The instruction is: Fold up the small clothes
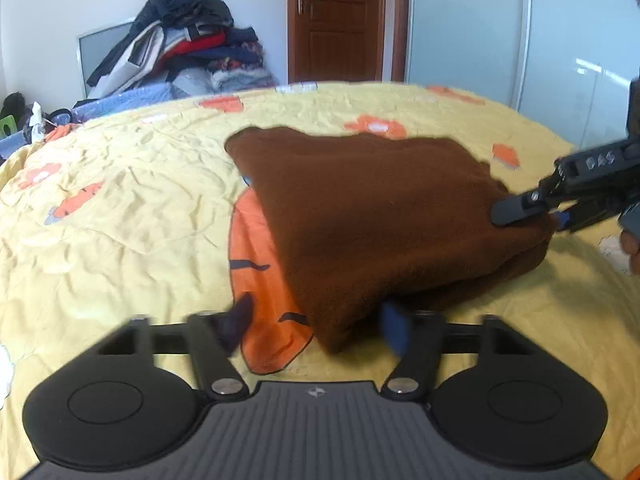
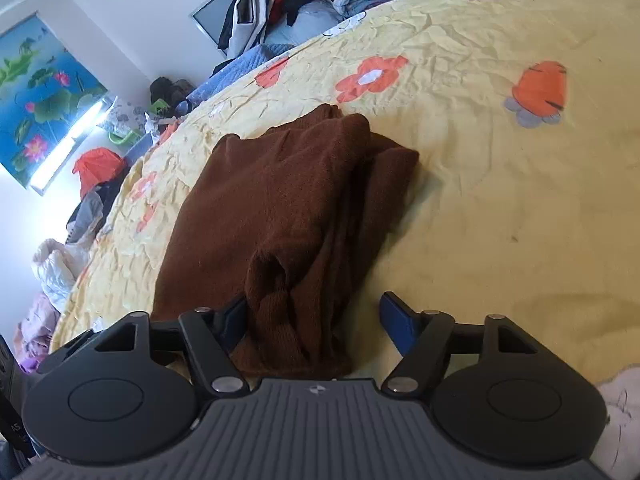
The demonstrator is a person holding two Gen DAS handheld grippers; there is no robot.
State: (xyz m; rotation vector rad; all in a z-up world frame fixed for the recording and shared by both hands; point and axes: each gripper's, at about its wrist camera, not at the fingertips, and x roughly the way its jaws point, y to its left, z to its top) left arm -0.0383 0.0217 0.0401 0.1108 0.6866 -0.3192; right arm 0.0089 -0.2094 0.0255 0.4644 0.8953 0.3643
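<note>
One brown knit garment (image 2: 276,208) lies on the bed (image 2: 500,200), folded over itself into a thick, roughly rectangular bundle with several layers showing along one long edge. Fabric is a fine, soft knit, uniform dark brown, slightly bunched; a ribbed cuff or hem sticks out at the end nearest the right tool. Judged progress: the main folds appear done, since no sleeves trail outside the bundle; what remains looks like one more fold or a tidying of the loose ribbed end and uneven edges. Right tool (image 2: 316,320): jaws spread wide, the ribbed end lying between them, left pad against the cloth, right pad apart from it, so nothing is clamped. Left tool (image 1: 320,324): jaws likewise spread, straddling the near corner of the garment without pinching it; the view is motion-blurred. In the left wrist view the right tool's fingers rest on the bundle's far right side. Bedspread is yellow, wrinkled, printed with orange flowers. Beyond the bed: a heap of mixed clothes (image 1: 180,40), a wooden door (image 1: 336,20), a lotus picture (image 2: 36,96) on the wall.
</note>
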